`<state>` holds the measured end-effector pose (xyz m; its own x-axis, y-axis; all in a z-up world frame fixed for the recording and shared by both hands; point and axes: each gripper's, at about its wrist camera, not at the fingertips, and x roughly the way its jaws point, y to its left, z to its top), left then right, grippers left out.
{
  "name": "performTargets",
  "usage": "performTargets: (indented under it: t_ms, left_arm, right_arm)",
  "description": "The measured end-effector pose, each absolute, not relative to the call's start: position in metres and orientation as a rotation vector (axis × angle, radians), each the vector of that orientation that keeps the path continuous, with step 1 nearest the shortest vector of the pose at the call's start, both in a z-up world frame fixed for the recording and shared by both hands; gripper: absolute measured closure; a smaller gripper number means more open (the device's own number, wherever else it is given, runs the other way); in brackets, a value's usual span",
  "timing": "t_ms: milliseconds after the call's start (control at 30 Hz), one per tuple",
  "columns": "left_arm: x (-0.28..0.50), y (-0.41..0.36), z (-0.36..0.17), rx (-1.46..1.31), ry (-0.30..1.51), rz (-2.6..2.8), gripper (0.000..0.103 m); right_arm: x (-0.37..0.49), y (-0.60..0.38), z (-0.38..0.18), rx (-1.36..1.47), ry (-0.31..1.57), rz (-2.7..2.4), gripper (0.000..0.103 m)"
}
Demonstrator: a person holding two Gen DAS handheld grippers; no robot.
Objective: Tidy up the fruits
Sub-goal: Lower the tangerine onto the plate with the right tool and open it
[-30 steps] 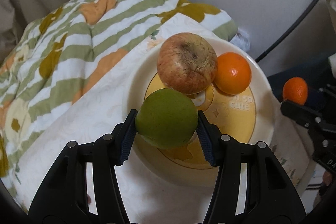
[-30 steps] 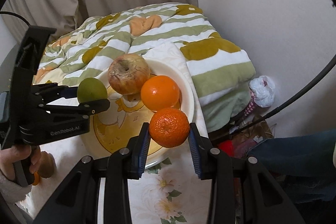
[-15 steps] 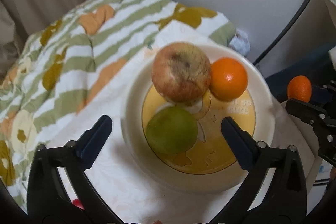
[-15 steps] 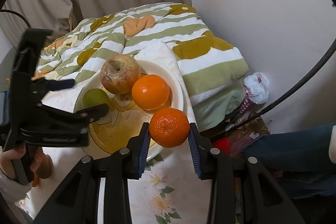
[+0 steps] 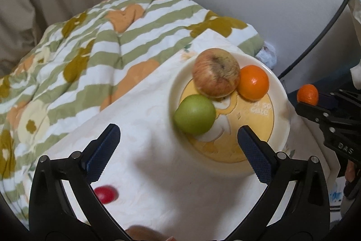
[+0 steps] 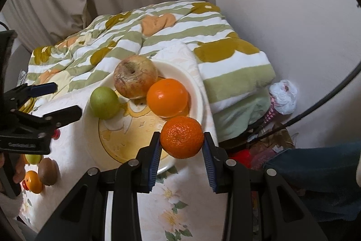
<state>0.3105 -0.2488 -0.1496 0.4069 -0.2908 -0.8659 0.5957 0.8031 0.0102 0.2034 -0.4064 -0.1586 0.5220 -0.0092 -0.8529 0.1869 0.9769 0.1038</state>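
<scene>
Holding a bumpy mandarin (image 6: 181, 137) tight between its two blue pads, the right gripper (image 6: 181, 150) hangs over the near edge of the plate (image 6: 198, 92). The mandarin is up in the air and not lying on the plate. The left wrist view shows this same mandarin off to the right side, past the plate rim.

The left gripper (image 5: 178, 146) is wide open and holds nothing. Its two blue pads (image 5: 102, 150) are far apart, above the white cloth (image 5: 144, 119) near the plate.

Three fruits sit on the plate. A green pear (image 5: 194, 114) lies near the left edge. A big, wrinkly apple (image 5: 216, 72) sits at the back, with its dark stem dip facing up. A smooth orange (image 5: 253, 82) sits just beside the apple, and they touch. The plate is cream with a yellow middle and a cartoon drawing on it.

A small red fruit (image 5: 105, 194) lies on the cloth near the left gripper. In the right wrist view, a brown kiwi (image 6: 47, 171), a small orange fruit (image 6: 33, 181) and a small green fruit (image 6: 33, 158) lie close together on the cloth, well apart from the plate. A striped green and white blanket (image 6: 126, 37) lies bunched up behind the plate.
</scene>
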Motion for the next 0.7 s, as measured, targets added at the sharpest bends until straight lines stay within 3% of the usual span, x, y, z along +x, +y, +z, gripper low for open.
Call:
performTargets:
  t_ms: [700]
  left_arm:
    - [0.289, -0.193, -0.153, 0.234, 1.060, -0.446, 0.000]
  right_arm:
    - [0.240, -0.380, -0.202, 0.133, 1.062, 0.016, 0.070]
